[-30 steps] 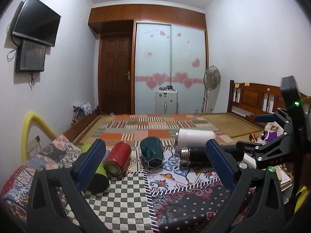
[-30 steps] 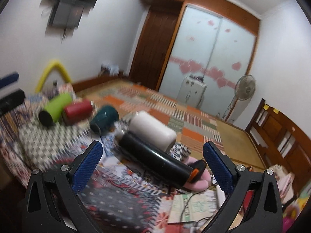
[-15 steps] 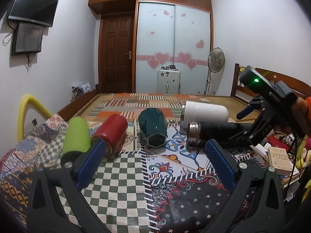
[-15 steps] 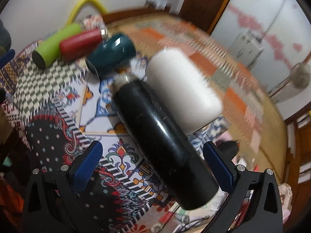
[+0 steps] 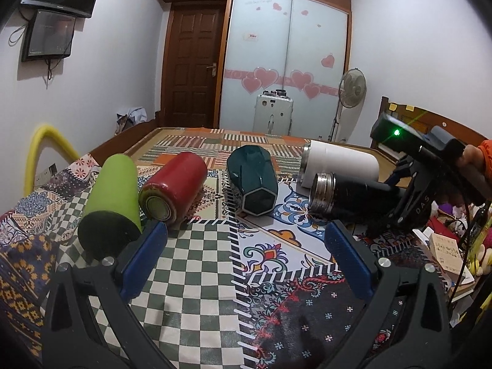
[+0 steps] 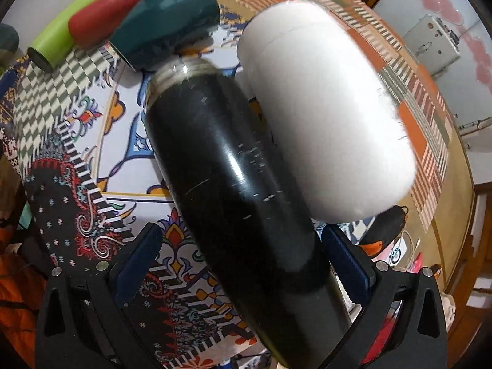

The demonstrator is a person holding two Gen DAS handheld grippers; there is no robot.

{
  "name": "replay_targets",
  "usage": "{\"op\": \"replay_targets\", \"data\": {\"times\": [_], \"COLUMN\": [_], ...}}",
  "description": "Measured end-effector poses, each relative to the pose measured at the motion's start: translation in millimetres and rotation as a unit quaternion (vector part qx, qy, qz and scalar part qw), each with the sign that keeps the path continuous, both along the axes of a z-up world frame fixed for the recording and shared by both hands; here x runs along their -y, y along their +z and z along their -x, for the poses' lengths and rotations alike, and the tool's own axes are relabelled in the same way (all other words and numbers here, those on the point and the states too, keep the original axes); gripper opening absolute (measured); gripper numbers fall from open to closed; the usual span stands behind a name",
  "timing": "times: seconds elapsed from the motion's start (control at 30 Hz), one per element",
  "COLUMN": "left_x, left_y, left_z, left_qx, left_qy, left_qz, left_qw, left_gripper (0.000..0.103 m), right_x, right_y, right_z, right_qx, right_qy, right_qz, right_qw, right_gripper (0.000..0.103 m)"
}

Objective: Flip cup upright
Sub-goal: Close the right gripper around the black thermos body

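Several cups lie on their sides on the patterned tablecloth point(image 5: 200, 264): a green cup point(image 5: 110, 203), a red cup point(image 5: 172, 189), a dark teal faceted cup point(image 5: 253, 181), a white cup point(image 5: 338, 166) and a black flask with a steel rim point(image 5: 344, 196). My right gripper point(image 6: 243, 258) is open, its blue pads on either side of the black flask's point(image 6: 233, 166) base end, the white cup point(image 6: 326, 104) right beside it. It also shows in the left wrist view point(image 5: 390, 190). My left gripper point(image 5: 246, 255) is open and empty, above the checked cloth in front of the cups.
A bed with a striped cover point(image 5: 233, 141) lies behind the table. Books and clutter point(image 5: 446, 249) sit off the table's right edge. A yellow tube point(image 5: 40, 150) arcs at the left. A black and orange object point(image 6: 384, 230) lies beyond the white cup.
My right gripper has come down and in around the black flask, which now fills its view. My left gripper has moved forward towards the cups.
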State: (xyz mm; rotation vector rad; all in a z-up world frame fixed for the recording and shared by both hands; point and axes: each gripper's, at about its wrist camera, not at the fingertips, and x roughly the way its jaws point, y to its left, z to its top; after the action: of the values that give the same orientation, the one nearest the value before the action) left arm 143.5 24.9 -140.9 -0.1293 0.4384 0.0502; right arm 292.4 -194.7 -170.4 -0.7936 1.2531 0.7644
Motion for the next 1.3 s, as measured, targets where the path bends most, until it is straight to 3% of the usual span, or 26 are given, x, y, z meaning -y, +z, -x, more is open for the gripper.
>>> {"op": "replay_targets", "data": {"times": [0.17, 0.33, 0.43, 0.63, 1.0, 1.3], "left_x": [1.3, 0.2, -0.5, 0.1, -10.1, -28.1], "left_y": [-5.4, -10.2, -9.8, -2.5, 24.8, 35.7], "left_z": [-1.3, -3.1, -3.3, 1.7, 23.2, 53.2], "left_qx": [-0.004, -0.013, -0.014, -0.006, 0.014, 0.022], "left_qy": [0.000, 0.004, 0.005, 0.011, 0.035, 0.055], "left_qz": [0.001, 0.005, 0.009, -0.003, -0.021, -0.031], "left_qw": [1.0000, 0.9999, 0.9998, 0.9999, 0.9991, 0.9977], "left_gripper": [0.103, 0.103, 0.103, 0.103, 0.103, 0.103], "right_x": [-2.3, -6.0, -9.9, -8.9, -21.0, -29.9], "right_y": [-8.1, 2.5, 7.5, 16.7, 59.6, 61.5], "right_z": [-3.1, 4.9, 21.0, 49.8, 97.4, 134.0], "right_qx": [-0.025, -0.017, 0.011, 0.016, 0.048, 0.029], "right_qy": [-0.014, -0.045, -0.044, -0.055, -0.057, -0.050], "right_qz": [-0.016, -0.056, -0.060, -0.072, -0.141, -0.169], "right_qw": [0.999, 0.997, 0.997, 0.996, 0.987, 0.984], "right_gripper": [0.091, 0.071, 0.070, 0.069, 0.068, 0.067]}}
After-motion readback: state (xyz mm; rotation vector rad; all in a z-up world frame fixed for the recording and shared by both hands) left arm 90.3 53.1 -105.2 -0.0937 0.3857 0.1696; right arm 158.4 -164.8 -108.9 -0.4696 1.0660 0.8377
